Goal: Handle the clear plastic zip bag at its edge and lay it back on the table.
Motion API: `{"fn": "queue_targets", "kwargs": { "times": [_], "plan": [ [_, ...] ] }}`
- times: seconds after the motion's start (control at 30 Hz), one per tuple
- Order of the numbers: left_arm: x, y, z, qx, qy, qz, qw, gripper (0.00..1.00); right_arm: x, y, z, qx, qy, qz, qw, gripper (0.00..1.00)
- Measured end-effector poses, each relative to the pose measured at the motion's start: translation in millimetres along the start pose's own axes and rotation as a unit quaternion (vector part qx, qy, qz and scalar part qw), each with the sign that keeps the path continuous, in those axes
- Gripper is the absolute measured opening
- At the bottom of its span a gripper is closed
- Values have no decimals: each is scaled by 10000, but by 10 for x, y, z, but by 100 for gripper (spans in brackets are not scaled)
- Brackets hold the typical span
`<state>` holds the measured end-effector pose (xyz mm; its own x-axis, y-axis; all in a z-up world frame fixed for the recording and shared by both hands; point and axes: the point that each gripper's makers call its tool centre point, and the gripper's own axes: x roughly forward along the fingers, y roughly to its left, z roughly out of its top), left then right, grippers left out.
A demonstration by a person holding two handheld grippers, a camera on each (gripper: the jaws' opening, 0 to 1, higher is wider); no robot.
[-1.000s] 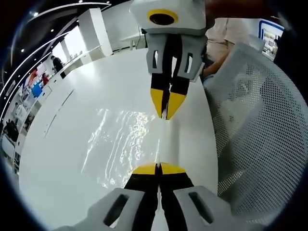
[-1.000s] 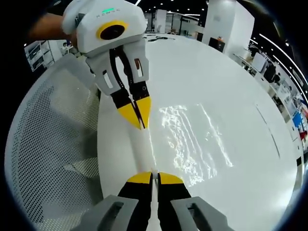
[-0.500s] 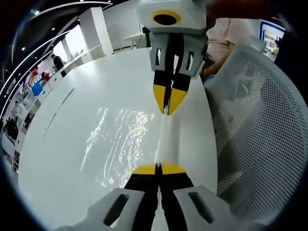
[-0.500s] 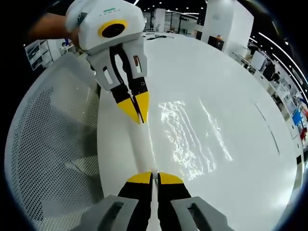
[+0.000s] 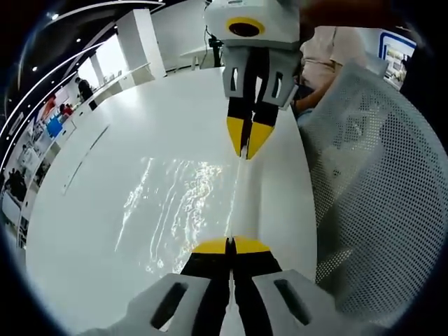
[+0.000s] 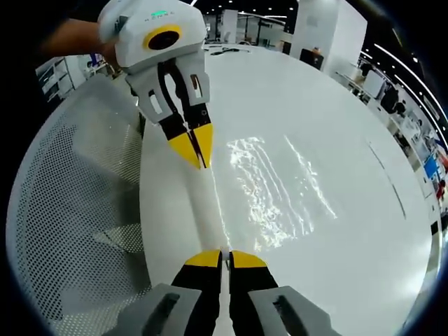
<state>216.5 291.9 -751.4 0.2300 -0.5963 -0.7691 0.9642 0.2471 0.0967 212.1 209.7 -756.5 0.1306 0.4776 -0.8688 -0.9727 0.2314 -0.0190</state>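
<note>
Two things took up most of the scene: the broad white round table (image 5: pixel 105 210) and, beside it, a white perforated mesh chair back (image 5: pixel 378 182). Over the tabletop, near its edge, stretched the clear plastic zip bag (image 5: pixel 175 210), its crinkled film catching the light and its white zip edge pulled into a straight strip. That strip ran between the two tools, which suggested the edge was being held taut so the bag would go down flat rather than bunched. Whether the film already touched the table could not be told. The left gripper (image 5: pixel 230 246), with grey body and yellow-tipped black jaws, was clamped on one end of the strip. The matching right gripper (image 6: pixel 223 258) was pinched together on the opposite end, facing it.
</note>
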Motion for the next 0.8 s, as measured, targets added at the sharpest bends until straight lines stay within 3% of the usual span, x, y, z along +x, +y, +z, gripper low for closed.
{"fn": "queue_targets", "kwargs": {
  "times": [0.17, 0.53, 0.8],
  "plan": [
    [-12, 27, 3, 47, -21, 81, 10000, 0, 2, 1, 14, 282, -141, 20, 9995, 0],
    [-25, 12, 35, 201, -43, 94, 9997, 0, 6, -1, 25, 270, -185, -26, 9995, 0],
    [-24, 48, 39, 506, -84, 154, 9986, 0, 18, -29, 22, -115, -294, -128, 9994, 1]
  ]
}}
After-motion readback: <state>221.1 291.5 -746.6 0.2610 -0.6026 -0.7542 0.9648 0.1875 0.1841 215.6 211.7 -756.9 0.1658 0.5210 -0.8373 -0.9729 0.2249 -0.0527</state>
